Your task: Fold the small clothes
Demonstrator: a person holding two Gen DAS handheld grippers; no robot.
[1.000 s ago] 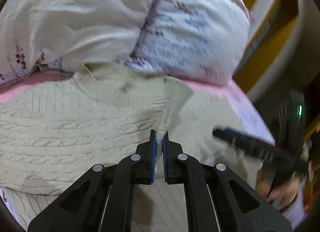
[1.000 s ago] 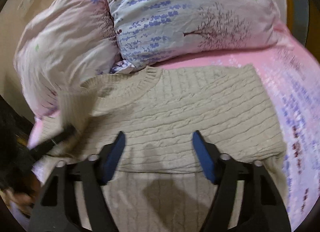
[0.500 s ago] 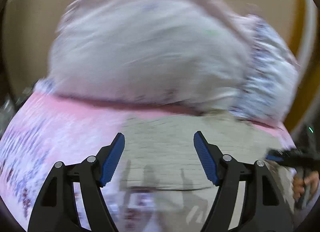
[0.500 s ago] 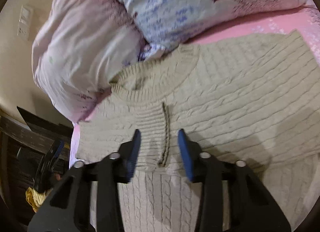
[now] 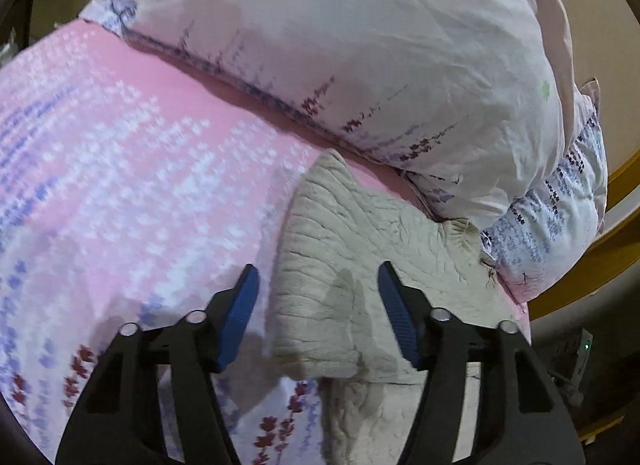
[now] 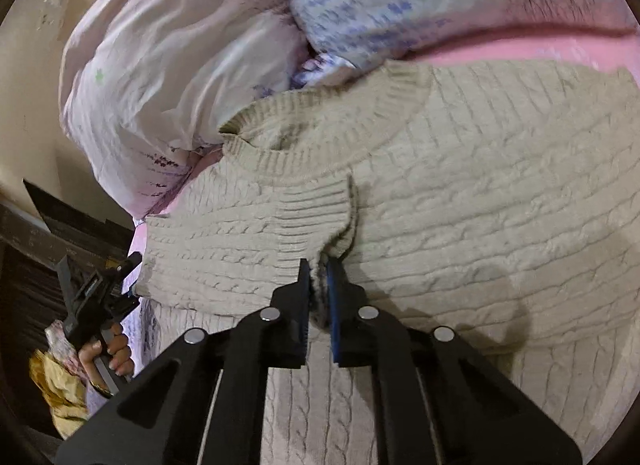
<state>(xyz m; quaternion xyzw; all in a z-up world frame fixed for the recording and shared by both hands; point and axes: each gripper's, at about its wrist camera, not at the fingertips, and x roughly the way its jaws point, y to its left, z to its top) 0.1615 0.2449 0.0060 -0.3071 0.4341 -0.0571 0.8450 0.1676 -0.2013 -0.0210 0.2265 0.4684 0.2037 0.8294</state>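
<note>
Pillow (image 6: 168, 65) beside sweater (image 6: 480, 193) (touching collar)

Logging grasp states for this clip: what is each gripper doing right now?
Left gripper: open, holding nothing, over the edge of the sweater.
Right gripper: closed on the sweater's folded-in ribbed cuff.

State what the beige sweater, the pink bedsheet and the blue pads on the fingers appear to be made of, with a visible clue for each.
Sweater: knitted yarn, probably wool or acrylic; raised cable pattern and ribbed collar, matte.
Bedsheet: thin woven printed fabric, possibly cotton; flat, floral print.
Pads: likely rubber or plastic; fine ridged texture, set on hard black fingers.
</note>
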